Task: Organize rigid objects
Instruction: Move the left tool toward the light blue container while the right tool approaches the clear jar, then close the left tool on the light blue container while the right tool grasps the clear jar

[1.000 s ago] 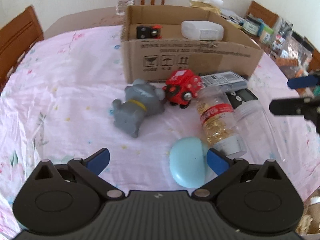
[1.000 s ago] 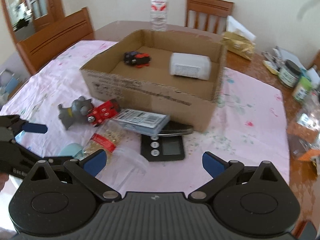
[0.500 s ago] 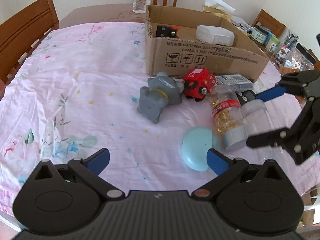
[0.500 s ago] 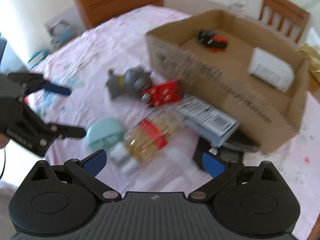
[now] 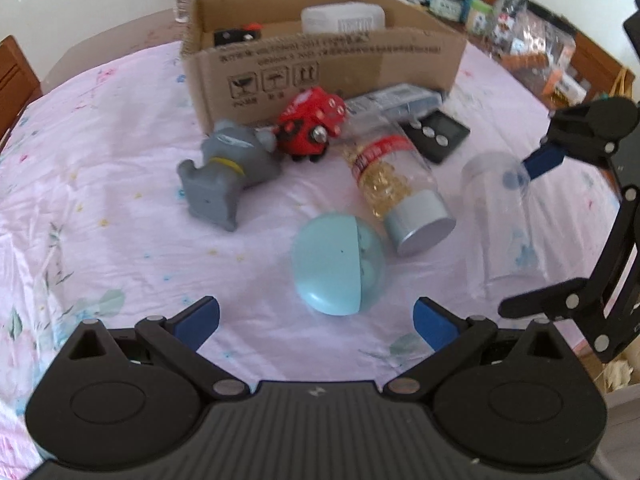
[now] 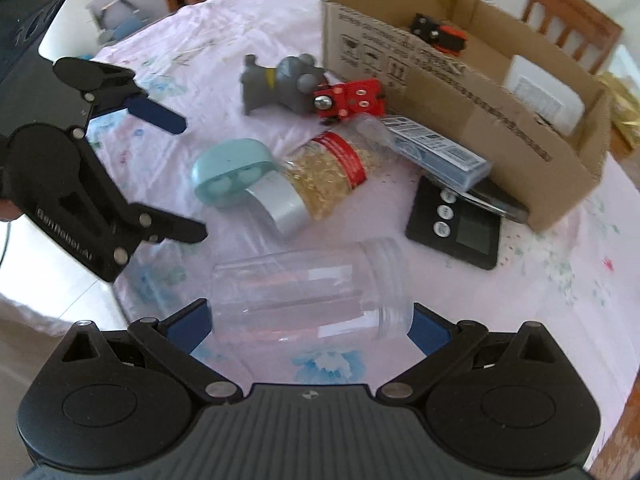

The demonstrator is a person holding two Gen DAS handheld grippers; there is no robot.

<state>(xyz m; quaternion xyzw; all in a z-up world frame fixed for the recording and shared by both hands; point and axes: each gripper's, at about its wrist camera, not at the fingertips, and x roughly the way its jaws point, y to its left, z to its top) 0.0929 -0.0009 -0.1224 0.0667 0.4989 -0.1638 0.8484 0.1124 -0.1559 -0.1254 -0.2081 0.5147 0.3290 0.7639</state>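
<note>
Clear jar [image 6: 310, 294] is lying on its side on the pink cloth [image 6: 224, 60], threaded mouth pointing toward the scale [image 6: 456, 230], and the right gripper [image 6: 310, 322] is straddling it end to end — fingers spread wide, one pad [image 6: 188, 324] by the base and the other by the mouth, not yet clamping. From the left wrist view the same jar [image 5: 500, 220] is sitting between the right gripper's fingers, near the table edge.

Just beyond it the pill bottle [image 6: 320, 184] is lying with its silver cap toward the camera, touching the blue case [image 6: 230, 170]. Further out the grey toy [image 6: 280, 82] and red toy [image 6: 350, 100] are resting in front of the box [image 6: 460, 92], which is already holding a small car [image 6: 440, 34] and a white container [image 6: 544, 94].

The left gripper [image 5: 316, 320] is hovering with its fingers apart and empty, just short of the blue case.

The step in hand looks like the grasp of the jar for the box. Next the fingers need to close along its length — a slippery hold on clear plastic, so squarely on both ends — then lift it over the near wall.
</note>
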